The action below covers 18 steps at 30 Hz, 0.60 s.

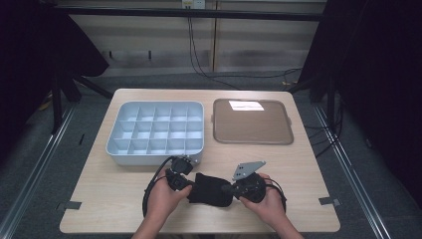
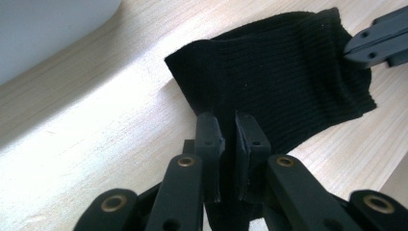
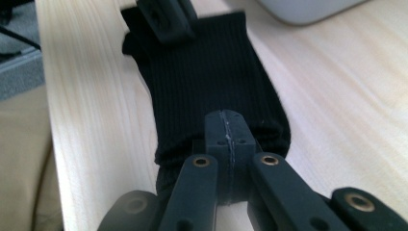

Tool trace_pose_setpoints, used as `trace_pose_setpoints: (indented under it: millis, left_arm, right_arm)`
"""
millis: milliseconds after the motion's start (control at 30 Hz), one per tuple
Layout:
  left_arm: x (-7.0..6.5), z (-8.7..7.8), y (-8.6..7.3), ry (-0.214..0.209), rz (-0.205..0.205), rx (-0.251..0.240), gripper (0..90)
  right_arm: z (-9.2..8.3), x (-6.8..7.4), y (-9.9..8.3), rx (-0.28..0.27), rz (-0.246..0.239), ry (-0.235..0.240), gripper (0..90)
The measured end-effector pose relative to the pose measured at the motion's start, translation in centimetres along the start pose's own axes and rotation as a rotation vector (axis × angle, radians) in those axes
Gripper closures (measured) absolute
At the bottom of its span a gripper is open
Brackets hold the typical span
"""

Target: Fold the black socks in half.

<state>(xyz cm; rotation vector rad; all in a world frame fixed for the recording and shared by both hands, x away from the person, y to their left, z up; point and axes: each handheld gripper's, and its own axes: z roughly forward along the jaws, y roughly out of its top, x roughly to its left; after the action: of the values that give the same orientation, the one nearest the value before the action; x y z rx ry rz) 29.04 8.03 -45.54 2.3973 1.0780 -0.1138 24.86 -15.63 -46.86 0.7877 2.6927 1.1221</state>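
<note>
A black ribbed sock lies near the table's front edge, between my two grippers. My left gripper holds its left end; in the left gripper view the jaws stand nearly together with sock fabric pinched between the pads. My right gripper is at the sock's right end. In the right gripper view its jaws are pressed tight together over the sock's near edge. Each view shows the other gripper's tip at the sock's far end: the right gripper and the left gripper.
A light grey tray divided into several empty compartments stands just behind the left gripper. A flat brown tray lies at the back right. The table's front edge runs close under both hands.
</note>
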Motion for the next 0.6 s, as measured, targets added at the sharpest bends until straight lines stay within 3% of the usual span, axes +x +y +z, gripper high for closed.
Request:
trace_pose_setpoints:
  millis: [600]
  left_arm:
    - [0.2,-0.5,0.1,-0.001,-0.001,-0.011,81.3]
  right_arm:
    - [0.5,-0.5,-1.1,0.056,0.017,0.007,90.0]
